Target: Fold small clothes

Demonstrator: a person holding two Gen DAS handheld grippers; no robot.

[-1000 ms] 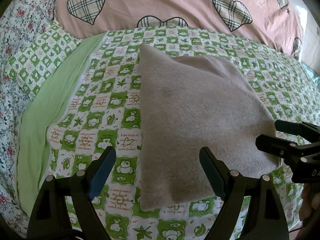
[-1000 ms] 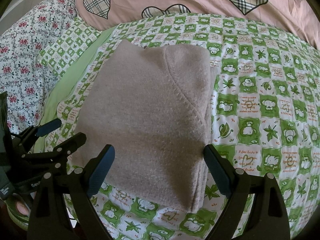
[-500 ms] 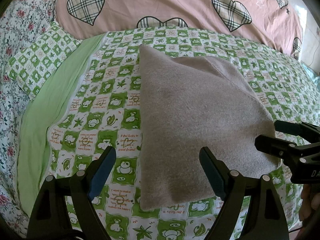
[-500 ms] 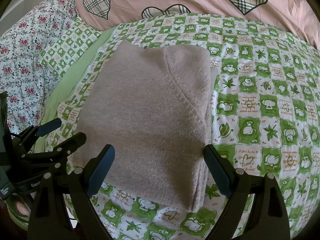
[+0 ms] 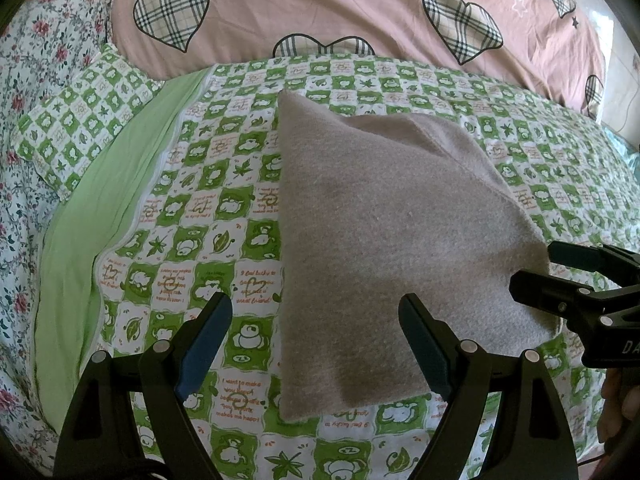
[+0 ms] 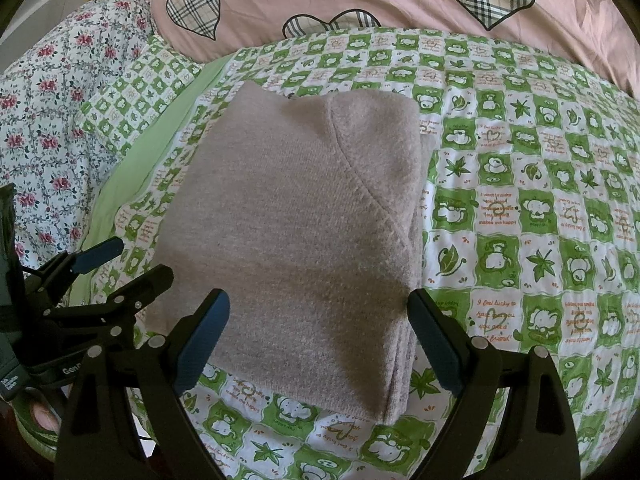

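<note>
Folded garment, a grey-beige fleece piece, lay flat on the green-and-white checked quilt that covered the bed, stacked in several layers with the layered edges showing along its right side in the right wrist view. A curved seam crossed the upper right part of its top layer. The left tool hung above the near left corner of the garment with its jaws spread wide and nothing held between them; its right finger stood over the fabric and its left finger over bare quilt. The right tool hung above the near edge of the garment, likewise wide open and holding nothing, its two fingers straddling most of the garment's width. Each tool showed at the edge of the other's view, near the garment's near corners. A plain green strip ran along the quilt's left border, with a floral sheet beyond it. A pink cover with plaid hearts lay across the far side of the bed, well apart from the garment. Nothing lay on top of the garment.
</note>
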